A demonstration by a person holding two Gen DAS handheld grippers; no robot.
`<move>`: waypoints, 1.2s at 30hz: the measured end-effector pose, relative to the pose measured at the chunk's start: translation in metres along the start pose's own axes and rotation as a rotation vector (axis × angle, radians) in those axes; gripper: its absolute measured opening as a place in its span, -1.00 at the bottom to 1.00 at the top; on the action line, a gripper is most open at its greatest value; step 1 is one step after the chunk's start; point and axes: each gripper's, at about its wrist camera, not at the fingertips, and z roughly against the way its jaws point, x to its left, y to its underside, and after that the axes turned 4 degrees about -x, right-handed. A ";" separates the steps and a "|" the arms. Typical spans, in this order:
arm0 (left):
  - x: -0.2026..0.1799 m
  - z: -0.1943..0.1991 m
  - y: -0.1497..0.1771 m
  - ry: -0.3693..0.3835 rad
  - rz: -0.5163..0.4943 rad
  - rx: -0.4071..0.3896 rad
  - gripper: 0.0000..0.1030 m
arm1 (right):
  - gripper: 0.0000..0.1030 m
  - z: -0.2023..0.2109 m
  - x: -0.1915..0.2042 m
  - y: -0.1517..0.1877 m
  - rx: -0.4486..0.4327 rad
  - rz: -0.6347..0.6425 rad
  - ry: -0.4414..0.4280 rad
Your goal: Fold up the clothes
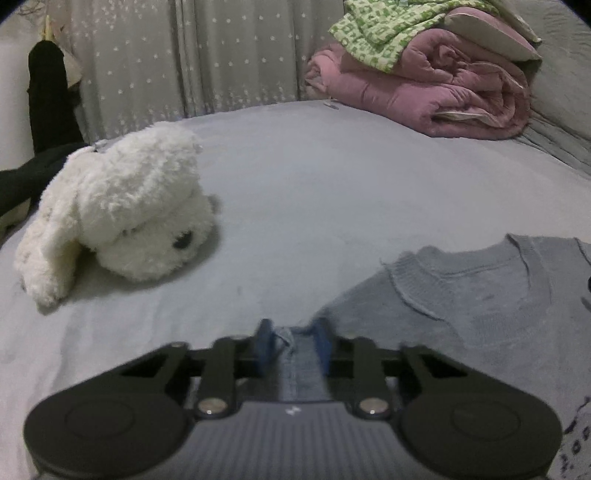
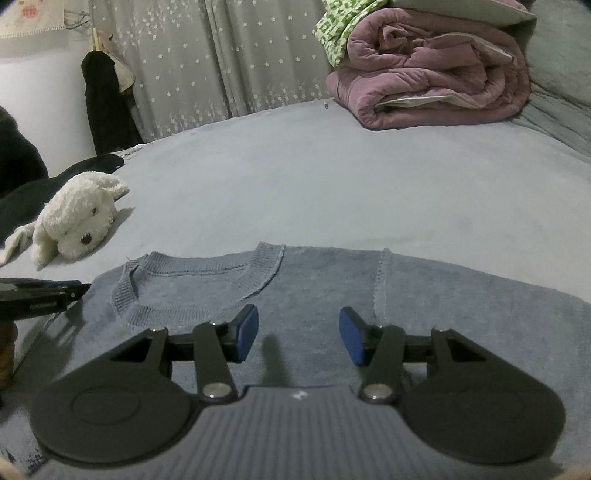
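A grey-blue knit sweater (image 2: 332,288) lies flat on the bed, its ribbed neckline (image 2: 199,284) facing away from me. In the left wrist view the same sweater (image 1: 461,295) spreads to the right. My left gripper (image 1: 293,341) is shut on a fold of the sweater's edge, with blue fabric pinched between its blue pads. That gripper also shows as a dark shape (image 2: 40,291) at the left edge of the right wrist view. My right gripper (image 2: 297,334) hovers over the sweater's chest, open, with nothing between its fingers.
A white plush dog (image 1: 122,214) lies on the pale bed sheet (image 1: 314,184) left of the sweater. A folded pink quilt (image 2: 436,70) with a green patterned cloth (image 1: 384,33) sits at the far right. Dark clothing (image 2: 107,103) hangs by the curtain.
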 end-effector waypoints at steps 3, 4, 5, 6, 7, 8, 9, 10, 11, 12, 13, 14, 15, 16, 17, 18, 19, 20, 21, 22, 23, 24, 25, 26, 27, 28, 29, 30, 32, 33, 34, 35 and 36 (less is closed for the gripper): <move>0.000 0.003 -0.001 -0.041 0.020 -0.014 -0.90 | 0.03 -0.001 -0.002 0.000 0.000 -0.003 0.008; 0.003 0.005 0.000 -0.065 0.040 -0.025 -0.90 | 0.03 -0.001 -0.003 0.000 -0.002 -0.006 0.012; 0.007 0.005 0.001 -0.088 0.067 -0.026 -0.91 | 0.03 -0.001 -0.005 0.000 -0.003 -0.009 0.016; 0.012 0.002 0.003 -0.105 0.093 -0.016 -0.90 | 0.03 -0.001 -0.006 0.001 -0.005 -0.012 0.020; 0.017 -0.001 0.005 -0.109 0.115 -0.008 -0.90 | 0.03 -0.001 -0.008 0.001 -0.007 -0.015 0.024; 0.018 -0.003 0.007 -0.105 0.121 -0.007 -0.88 | 0.03 -0.001 -0.009 0.001 -0.008 -0.018 0.028; 0.017 -0.003 0.007 -0.111 0.114 -0.014 -0.86 | 0.03 -0.001 -0.010 0.001 -0.010 -0.021 0.032; 0.015 -0.002 0.007 -0.120 0.103 -0.021 -0.82 | 0.03 -0.002 -0.012 0.001 -0.011 -0.024 0.036; 0.013 -0.001 0.006 -0.129 0.092 -0.029 -0.77 | 0.03 -0.002 -0.013 0.001 -0.013 -0.027 0.040; 0.012 0.002 0.006 -0.137 0.090 -0.037 -0.65 | 0.03 -0.002 -0.015 0.001 -0.014 -0.030 0.044; 0.012 0.005 0.006 -0.143 0.099 -0.044 -0.55 | 0.03 -0.002 -0.016 0.002 -0.017 -0.031 0.048; 0.014 0.008 0.007 -0.148 0.110 -0.052 -0.36 | 0.03 -0.002 -0.015 0.002 -0.023 -0.024 0.055; 0.016 0.011 0.010 -0.153 0.123 -0.060 -0.20 | 0.03 -0.002 -0.013 0.003 -0.028 -0.008 0.070; 0.019 0.014 0.012 -0.158 0.136 -0.069 -0.16 | 0.03 -0.003 -0.012 0.003 -0.033 0.007 0.084; 0.023 0.016 0.016 -0.157 0.156 -0.074 -0.08 | 0.03 -0.004 -0.010 0.004 -0.037 0.026 0.099; 0.028 0.016 0.020 -0.152 0.184 -0.075 0.05 | 0.04 -0.007 -0.007 0.007 -0.038 0.053 0.119; 0.035 0.018 0.025 -0.142 0.227 -0.080 0.08 | 0.12 -0.009 -0.004 0.009 -0.038 0.081 0.138; 0.045 0.021 0.029 -0.126 0.286 -0.089 0.08 | 0.18 -0.012 -0.001 0.012 -0.038 0.107 0.152; 0.055 0.026 0.032 -0.112 0.344 -0.099 0.08 | 0.30 -0.014 0.001 0.014 -0.037 0.128 0.155; 0.062 0.032 0.034 -0.103 0.391 -0.104 0.08 | 0.38 -0.016 0.004 0.016 -0.037 0.149 0.157; 0.066 0.037 0.037 -0.094 0.419 -0.101 0.08 | 0.39 -0.017 0.005 0.018 -0.036 0.162 0.158; 0.069 0.043 0.039 -0.084 0.431 -0.094 0.08 | 0.40 -0.016 0.003 0.018 -0.036 0.154 0.155; 0.071 0.050 0.041 -0.074 0.436 -0.085 0.08 | 0.40 -0.014 0.001 0.018 -0.034 0.146 0.150; 0.072 0.058 0.044 -0.065 0.436 -0.078 0.08 | 0.40 -0.010 0.000 0.017 -0.029 0.137 0.145; 0.071 0.068 0.047 -0.055 0.432 -0.072 0.08 | 0.40 -0.005 -0.001 0.017 -0.024 0.127 0.139; 0.070 0.078 0.052 -0.048 0.426 -0.071 0.08 | 0.40 0.001 -0.002 0.017 -0.018 0.122 0.135; 0.067 0.089 0.056 -0.044 0.419 -0.075 0.09 | 0.40 0.012 -0.002 0.018 -0.012 0.129 0.137; 0.063 0.100 0.061 -0.040 0.414 -0.078 0.09 | 0.40 0.021 -0.001 0.020 -0.014 0.131 0.135; 0.054 0.121 0.071 -0.028 0.398 -0.086 0.09 | 0.40 0.043 -0.001 0.024 -0.019 0.128 0.118; 0.049 0.131 0.076 -0.022 0.389 -0.090 0.09 | 0.41 0.053 -0.001 0.028 -0.017 0.120 0.105; 0.043 0.141 0.081 -0.017 0.377 -0.096 0.09 | 0.41 0.063 -0.001 0.031 -0.014 0.111 0.092; 0.037 0.152 0.085 -0.011 0.361 -0.102 0.09 | 0.41 0.074 -0.001 0.035 -0.010 0.105 0.080; 0.030 0.161 0.089 -0.005 0.344 -0.107 0.11 | 0.41 0.083 0.000 0.040 -0.002 0.109 0.072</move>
